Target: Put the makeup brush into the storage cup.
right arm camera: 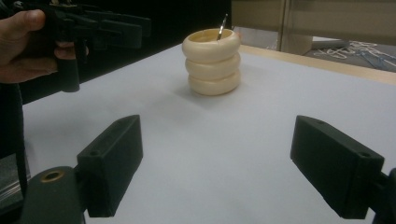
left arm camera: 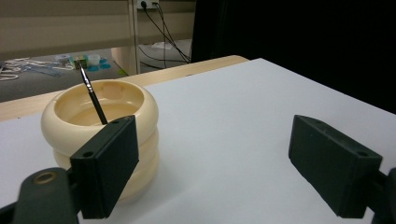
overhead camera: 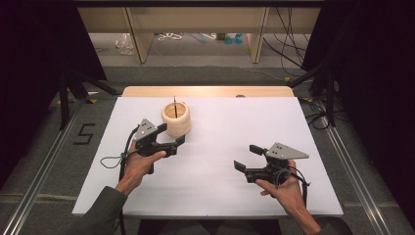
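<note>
A cream holder shaped like three stacked rings stands upright at the back left of the white board. A thin dark brush leans inside it. My left gripper hovers just in front of the holder, open, one jaw close to its wall and nothing between the pads. In the left gripper view the holder and brush sit behind the left jaw. My right gripper is at the front right, open and empty. The right gripper view has the holder far ahead and the left gripper at upper left.
A wooden table edge runs behind the white board. Black curtains and stand legs flank both sides. Cables lie on the floor behind, and a "5" mark is on the floor at left.
</note>
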### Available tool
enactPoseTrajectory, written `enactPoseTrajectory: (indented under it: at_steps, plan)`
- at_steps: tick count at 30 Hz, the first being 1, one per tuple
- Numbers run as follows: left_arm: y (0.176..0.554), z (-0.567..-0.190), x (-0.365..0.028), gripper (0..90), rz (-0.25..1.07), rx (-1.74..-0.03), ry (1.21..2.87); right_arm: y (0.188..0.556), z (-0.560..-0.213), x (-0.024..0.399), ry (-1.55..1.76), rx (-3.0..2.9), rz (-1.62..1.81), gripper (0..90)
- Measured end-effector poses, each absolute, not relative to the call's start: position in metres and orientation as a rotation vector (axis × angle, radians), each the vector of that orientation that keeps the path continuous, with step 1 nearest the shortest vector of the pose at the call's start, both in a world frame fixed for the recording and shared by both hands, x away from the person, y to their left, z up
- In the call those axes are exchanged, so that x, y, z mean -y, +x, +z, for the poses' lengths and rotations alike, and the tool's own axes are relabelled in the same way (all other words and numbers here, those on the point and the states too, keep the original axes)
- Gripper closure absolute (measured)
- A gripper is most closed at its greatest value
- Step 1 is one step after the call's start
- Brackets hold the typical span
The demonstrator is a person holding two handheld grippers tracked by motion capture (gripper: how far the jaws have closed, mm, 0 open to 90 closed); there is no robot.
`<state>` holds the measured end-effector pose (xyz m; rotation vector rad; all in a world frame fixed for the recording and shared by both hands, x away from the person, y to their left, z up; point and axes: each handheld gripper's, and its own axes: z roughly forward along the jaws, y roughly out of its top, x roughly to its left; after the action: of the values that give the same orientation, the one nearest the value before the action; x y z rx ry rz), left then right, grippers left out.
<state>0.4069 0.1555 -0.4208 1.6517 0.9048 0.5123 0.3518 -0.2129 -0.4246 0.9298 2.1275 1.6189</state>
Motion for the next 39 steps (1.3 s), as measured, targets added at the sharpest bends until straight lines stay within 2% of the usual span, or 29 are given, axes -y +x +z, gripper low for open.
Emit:
enactPoseTrajectory:
  at_steps: [39]
  plan:
    - [0.366,-0.435,-0.150,15.6,0.485,-0.836,1.705,0.350,-0.422,0.215,0.929,-2.102,1.612,17.0]
